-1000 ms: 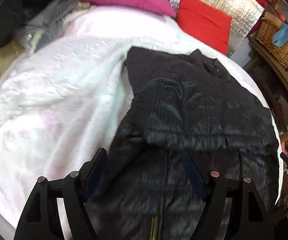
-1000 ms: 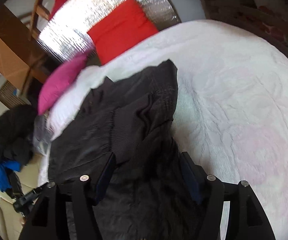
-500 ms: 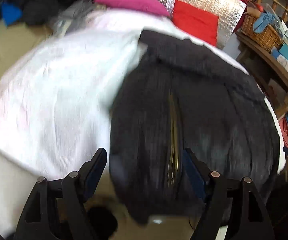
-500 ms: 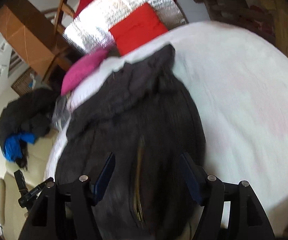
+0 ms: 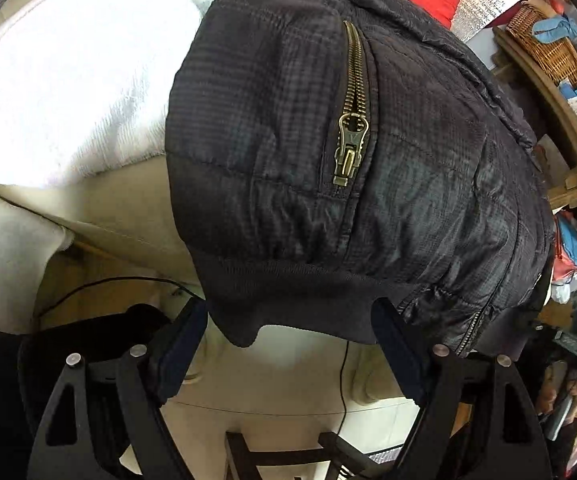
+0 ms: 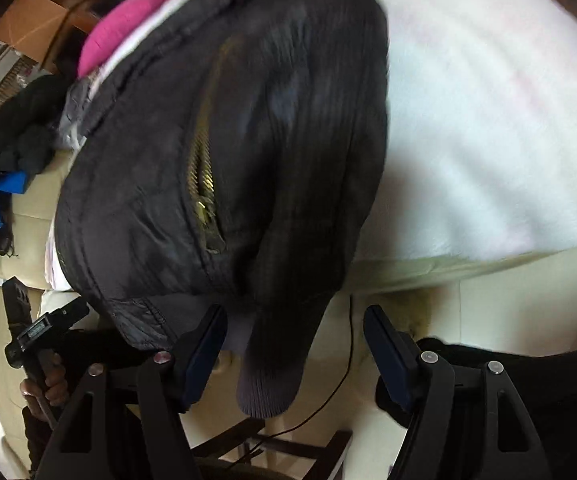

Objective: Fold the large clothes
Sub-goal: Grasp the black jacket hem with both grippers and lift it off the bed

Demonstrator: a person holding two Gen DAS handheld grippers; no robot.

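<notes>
Left wrist view: wicker basket (image 5: 544, 46) on a wooden shelf at far right holds blue cloth (image 5: 556, 26). Black quilted jacket (image 5: 368, 152) lies on the white fleecy bed cover (image 5: 72, 80), its ribbed hem (image 5: 308, 300) hanging over the near edge; a brass zip (image 5: 350, 140) is sharp here. Left gripper (image 5: 290, 344) has fingers spread wide, empty, just below the hem. Right wrist view, blurred, adds a pink cushion (image 6: 128, 32) and a dark clothes pile (image 6: 8, 136) at far left. Right gripper (image 6: 294, 346) is spread wide; a ribbed cuff (image 6: 268, 384) dangles between its fingers, ungripped.
</notes>
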